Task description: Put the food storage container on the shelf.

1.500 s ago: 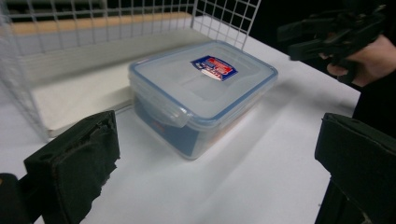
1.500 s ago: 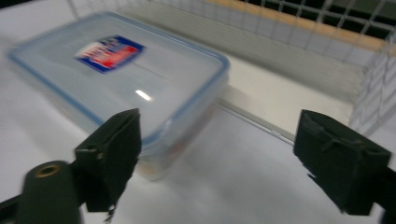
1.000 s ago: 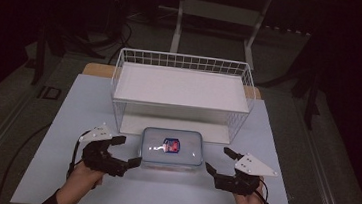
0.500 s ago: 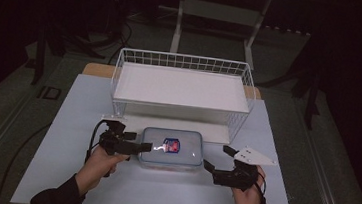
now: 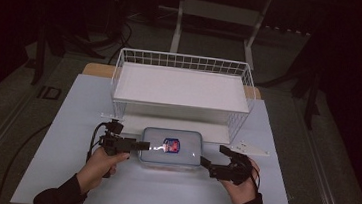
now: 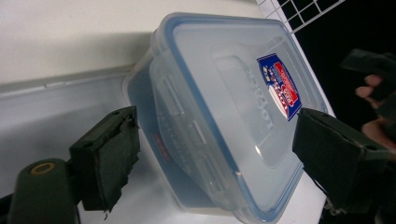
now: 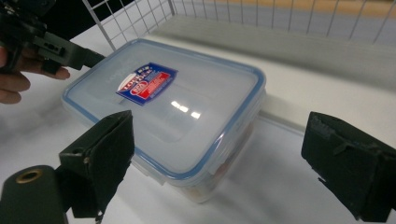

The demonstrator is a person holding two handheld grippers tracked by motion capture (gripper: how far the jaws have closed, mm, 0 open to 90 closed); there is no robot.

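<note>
A clear plastic container with a blue-rimmed lid and a red and blue label lies flat on the white table, just in front of the wire rack. My left gripper is turned on its side at the container's left end. In the left gripper view the container lies between the open jaws of my left gripper, with no contact visible. My right gripper stands open off the container's front right corner. The right gripper view has the container ahead of my right gripper, beyond its wide-apart pads.
A white wire rack with a solid shelf stands right behind the container. The white table top stretches bare toward the person. The left gripper's cable loops beside the hand. Dark floor surrounds the table.
The left gripper has moved in to the container's left end and rolled onto its side. The right gripper has edged closer to the front right corner. The container has stayed put.
</note>
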